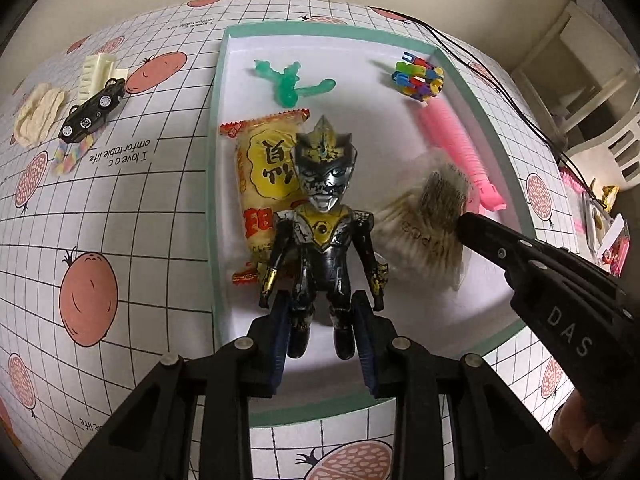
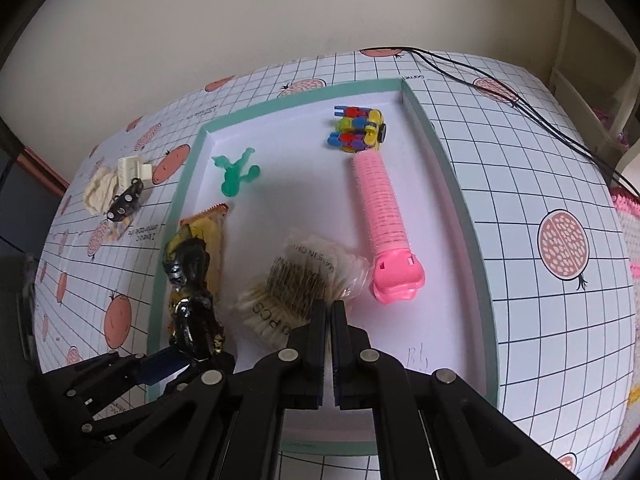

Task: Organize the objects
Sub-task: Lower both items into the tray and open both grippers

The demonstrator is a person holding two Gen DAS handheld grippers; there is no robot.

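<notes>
Gripping black figure (image 1: 324,240) (legs), left claw (image 1: 323,334); right claw (image 2: 329,320) seemingly pinching cotton-swab bag (image 2: 296,280), over tray (image 2: 444,184)

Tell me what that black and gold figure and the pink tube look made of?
The figure looks like hard moulded plastic: glossy black with worn metallic paint. The pink tube seems plastic too, matte and closely ribbed, possibly a hair roller; its bristles or texture are too fine to tell.
</notes>
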